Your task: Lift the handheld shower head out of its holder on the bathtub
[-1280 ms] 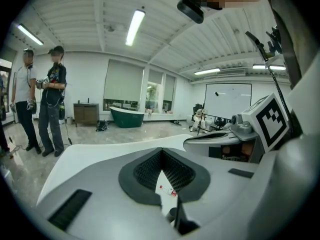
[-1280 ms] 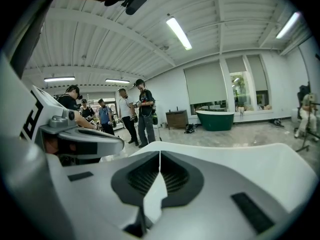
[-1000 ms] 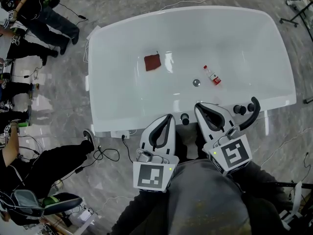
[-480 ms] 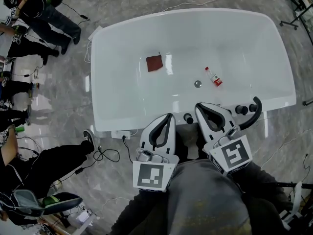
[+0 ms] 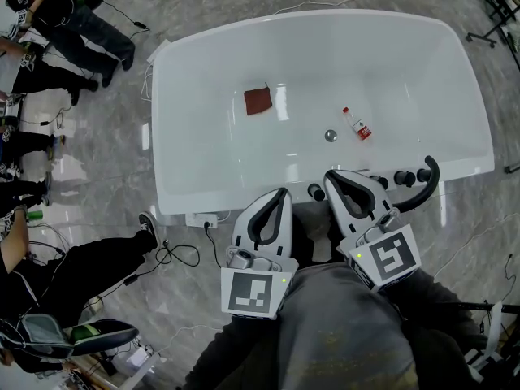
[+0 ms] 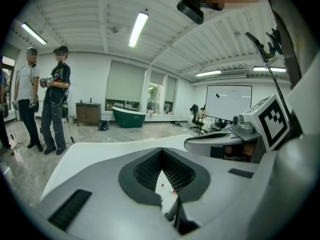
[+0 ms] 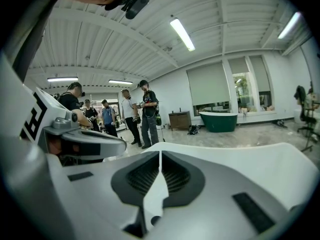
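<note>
Shower head point(image 5: 431, 181) is seated on the near rim of the tub point(image 5: 187, 136), at 5 o'clock; left gripper point(image 5: 281, 193) and right gripper point(image 5: 331, 175) are both clenched on nothing.
Its long axis is laid from 7 to 1 o'clock, the hooked end turned toward 12, just right of the right gripper. One cloth point(image 5: 258, 101), one bottle point(image 5: 357, 125), one drain point(image 5: 330, 136) and three knobs point(image 5: 400, 177) are counted. The shower head is shown only by the head view, a green tub point(image 7: 218, 121) only by the gripper views.
</note>
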